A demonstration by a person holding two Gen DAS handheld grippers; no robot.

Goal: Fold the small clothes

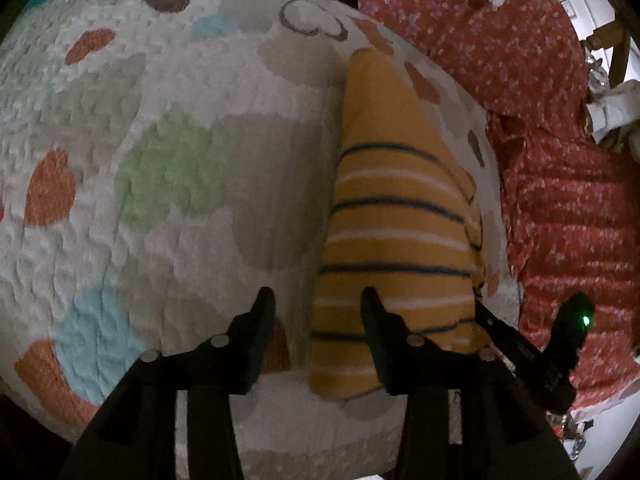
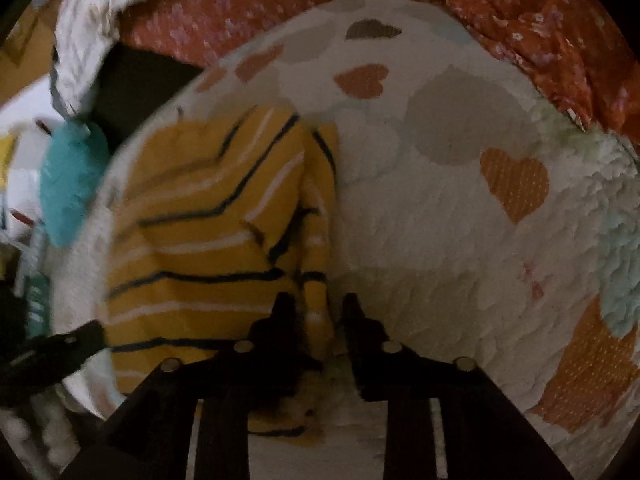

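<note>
Lying on the heart-patterned quilt (image 1: 168,168), toward its right edge: the yellow striped garment (image 1: 400,216), folded into a long narrow shape running from near to far, with a fold or sleeve ridge along its right side in the right wrist view.

Hovering low over the quilt and pointing forward and down: the left gripper (image 1: 318,304), fingers spread wide, holding nothing, the left finger over bare quilt, the right finger over the garment's near left edge.

Reaching in just beside the garment's near right corner: the right gripper (image 2: 316,312), fingers partly spread, straddling a narrow yellow strip of the cloth; not possible to tell whether touching it. Showing again in the left wrist view, to the right of the garment, a green light glowing on its body.

Bunching up beyond the quilt, far and right: a red floral cloth (image 1: 520,80). Sitting at the left in the right wrist view: a teal object (image 2: 72,176).
</note>
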